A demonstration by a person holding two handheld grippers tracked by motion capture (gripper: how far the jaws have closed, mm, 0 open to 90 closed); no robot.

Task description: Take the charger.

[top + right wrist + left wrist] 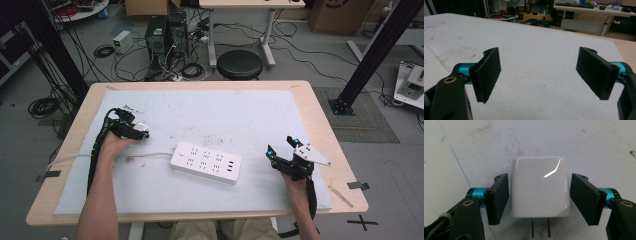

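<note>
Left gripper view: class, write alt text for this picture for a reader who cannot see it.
A glossy white plug adapter, two metal prongs pointing toward the camera, lies between the left gripper and its two black jaws. A narrow gap shows on each side. Beneath is a scuffed white mat with faint blue lines.

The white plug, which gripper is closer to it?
Left. The left gripper has its jaws on either side of the plug; the right gripper sits far across the table.
</note>
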